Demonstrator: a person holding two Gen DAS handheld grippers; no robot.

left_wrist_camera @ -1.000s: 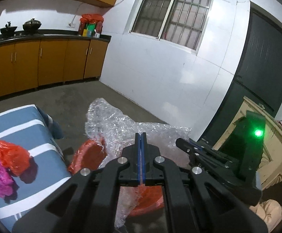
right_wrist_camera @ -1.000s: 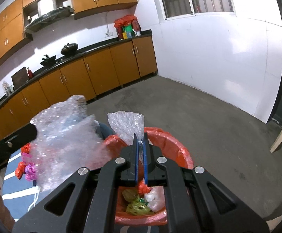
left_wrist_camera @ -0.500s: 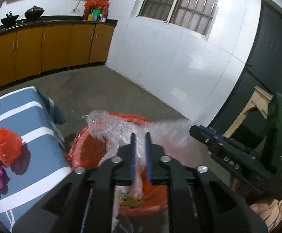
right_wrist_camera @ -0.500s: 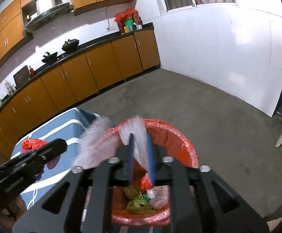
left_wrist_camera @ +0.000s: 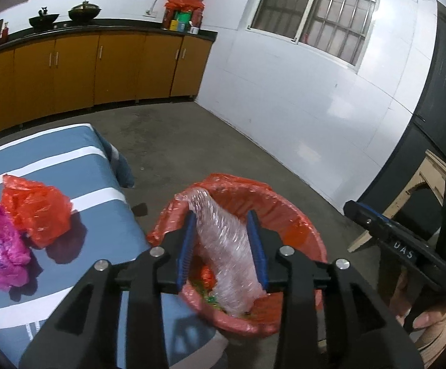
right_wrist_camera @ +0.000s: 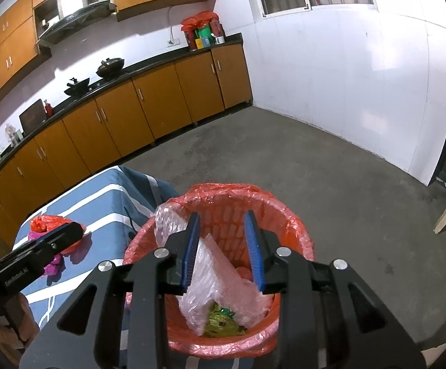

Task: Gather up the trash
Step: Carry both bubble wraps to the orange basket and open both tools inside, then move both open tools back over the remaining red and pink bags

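Orange kitchen cabinets [right_wrist_camera: 149, 113] under a dark counter line the far wall, with grey concrete floor [right_wrist_camera: 330, 184] running up to white walls. Directly ahead of and below both grippers stands a red-lined trash basket [right_wrist_camera: 287, 212]. The left gripper [left_wrist_camera: 222, 247] hangs over its near rim with jaws spread apart; a sheet of clear bubble wrap [left_wrist_camera: 223, 246] shows between the blue pads but lies loose in the basket, leaning against the rim. The right gripper [right_wrist_camera: 223, 249] is likewise spread wide above the basket, gripping nothing, with the bubble wrap and a crumpled green wrapper [right_wrist_camera: 220, 323] beneath it. To the left of the left gripper, a blue striped tablecloth [left_wrist_camera: 69, 160] carries a crumpled red plastic bag [left_wrist_camera: 35, 209] and, touching it, a magenta bag [left_wrist_camera: 4, 246].
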